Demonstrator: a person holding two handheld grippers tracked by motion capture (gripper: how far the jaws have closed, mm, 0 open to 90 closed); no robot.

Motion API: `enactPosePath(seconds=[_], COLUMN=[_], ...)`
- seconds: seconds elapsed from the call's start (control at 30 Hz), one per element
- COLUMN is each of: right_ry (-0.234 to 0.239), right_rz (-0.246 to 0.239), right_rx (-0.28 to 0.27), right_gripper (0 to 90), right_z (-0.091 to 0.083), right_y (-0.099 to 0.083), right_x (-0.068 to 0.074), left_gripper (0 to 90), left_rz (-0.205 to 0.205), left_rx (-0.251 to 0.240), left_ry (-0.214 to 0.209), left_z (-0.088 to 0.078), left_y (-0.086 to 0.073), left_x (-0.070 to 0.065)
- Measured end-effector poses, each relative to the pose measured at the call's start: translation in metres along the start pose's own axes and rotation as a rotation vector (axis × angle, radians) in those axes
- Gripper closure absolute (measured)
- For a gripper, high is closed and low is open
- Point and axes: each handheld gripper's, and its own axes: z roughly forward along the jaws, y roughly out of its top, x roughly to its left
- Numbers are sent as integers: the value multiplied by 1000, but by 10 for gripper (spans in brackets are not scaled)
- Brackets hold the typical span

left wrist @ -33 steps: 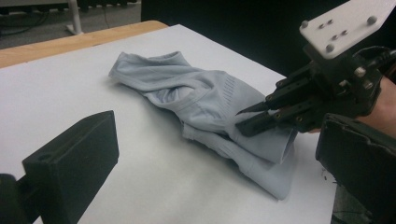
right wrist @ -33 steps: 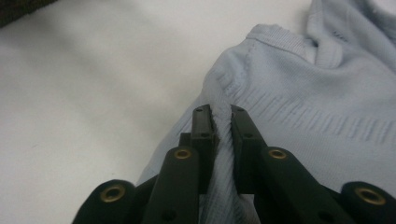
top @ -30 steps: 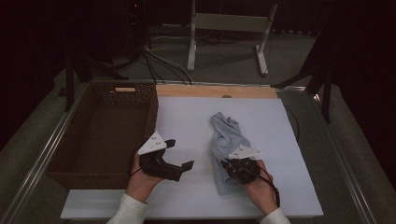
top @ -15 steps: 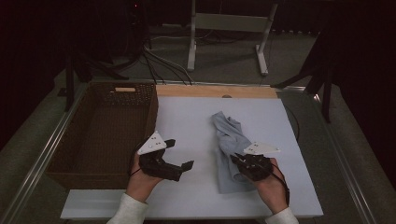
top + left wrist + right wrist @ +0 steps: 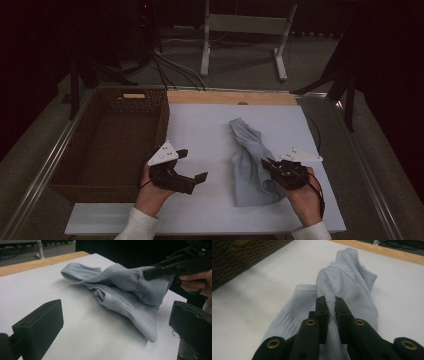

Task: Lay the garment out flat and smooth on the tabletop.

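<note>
Since the earlier frame the right tongs have shifted toward the right edge of the bench and lifted slightly, drawing the near part of the cloth with them; the left tongs have held their place.

Nearest the person, the right tongs are clenched on a pinched fold of the pale blue cloth, which rises between the two black jaws in the right gripper view. The left tongs stand released, jaws wide apart with nothing between them, hovering over bare white bench just beside the basket.

Farther out, the cloth lies crumpled on the right half of the bench, its near end raised by the grip, its far end resting on the surface. Seen from the left gripper view, the cloth sags from the right tongs.

The brown wicker basket sits along the bench's left side.
</note>
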Motion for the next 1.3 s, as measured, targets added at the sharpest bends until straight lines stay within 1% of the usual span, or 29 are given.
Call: enactPosePath(seconds=[0.2,0.53,0.8,1.13,1.3], right_ry=[-16,-39,-69,-111,-120], right_rz=[20,38,57,72,76], right_rx=[-5,-8,-7,4,9], right_gripper=[835,835,835,835,834], right_z=[-5,-9,-14,-21,-23], right_y=[-1,-4,-7,-11,-12], right_x=[-9,-19,-29,-40,-44], left_gripper=[3,3,3,3,3], left_rz=[-1,-2,-2,-3,-2], left_rx=[0,1,1,0,0], left_ry=[0,-2,-2,-3,-2], left_z=[0,1,1,1,0], left_y=[0,0,0,0,0], left_x=[0,0,0,0,0])
